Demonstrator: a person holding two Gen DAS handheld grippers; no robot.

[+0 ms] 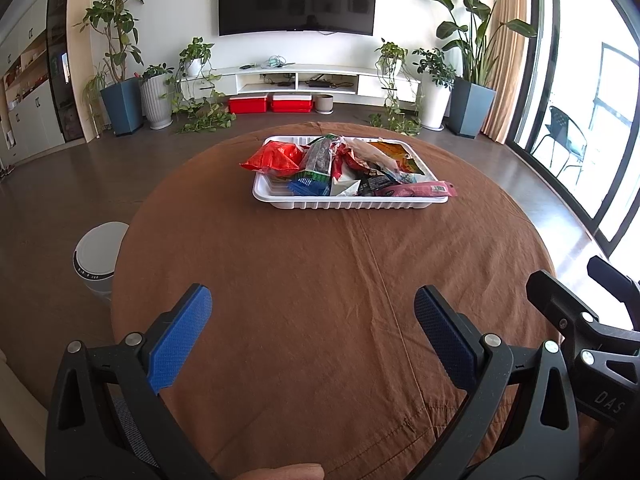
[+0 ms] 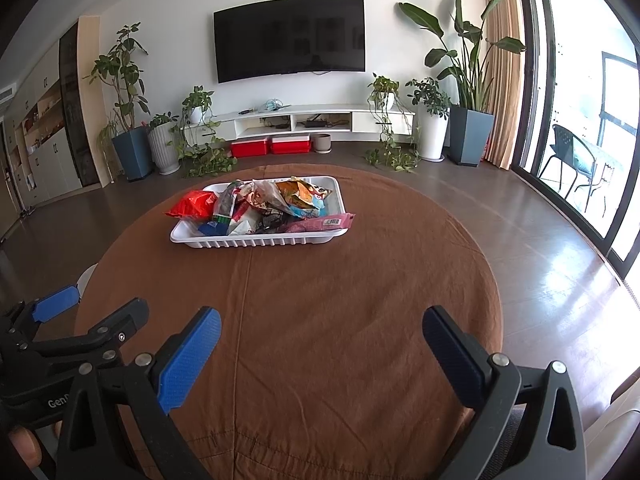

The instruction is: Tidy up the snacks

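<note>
Your left gripper [image 1: 312, 312] and right gripper [image 2: 320, 332] hover with fingers apart, empty, over the brown-clothed surface [image 1: 320, 280]; beyond, snack packets [image 1: 340, 160] heap in the white tray [image 1: 348, 202], where the overhanging pink packet [image 1: 420, 190] could slide off if nudged.

Ahead of the left gripper [image 1: 313, 312], bare brown tablecloth [image 1: 320, 280] all the way to a white tray [image 1: 348, 202] at the far side; nothing lying between. Jaws spread wide, nothing held. Just to its right, almost touching, the right gripper [image 2: 322, 328], also spread wide and holding nothing, blocking sideways travel there. Tray heaped with snack packets [image 1: 340, 160], piled above the rim. A pink packet [image 1: 420, 190] overhanging the tray's near right corner, a red bag [image 1: 276, 156] spilling over the left rim. Beyond the table edge, left of the left gripper, a white bin [image 1: 98, 260] on the floor.
</note>
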